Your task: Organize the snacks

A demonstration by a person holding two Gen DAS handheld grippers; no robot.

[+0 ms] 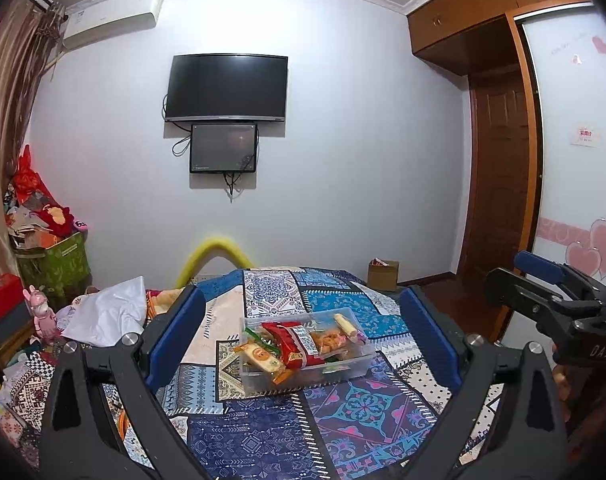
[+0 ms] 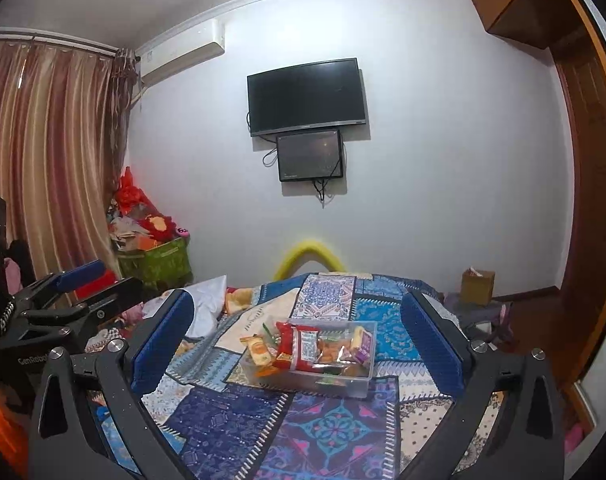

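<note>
A clear rectangular plastic box (image 1: pixel 307 364) sat on the patterned patchwork bedspread (image 1: pixel 263 432), ahead of both grippers; it held glossy snack packets (image 1: pixel 299 340), among them a red wrapper (image 2: pixel 297 346) and an orange packet (image 2: pixel 259 352), heaped above the rim; the left gripper (image 1: pixel 303 340) stood wide apart, empty; the right gripper (image 2: pixel 297 340) likewise stood wide apart, gripping nothing.

A bed (image 1: pixel 263 432) is being covered by a patchwork blanket (image 1: pixel 355 408) in blues and creams. A clear plastic box (image 1: pixel 303 376) filled with snack packets is being carried on the blanket, and a white cloth (image 1: pixel 107 312) is lying left of the box.
</note>
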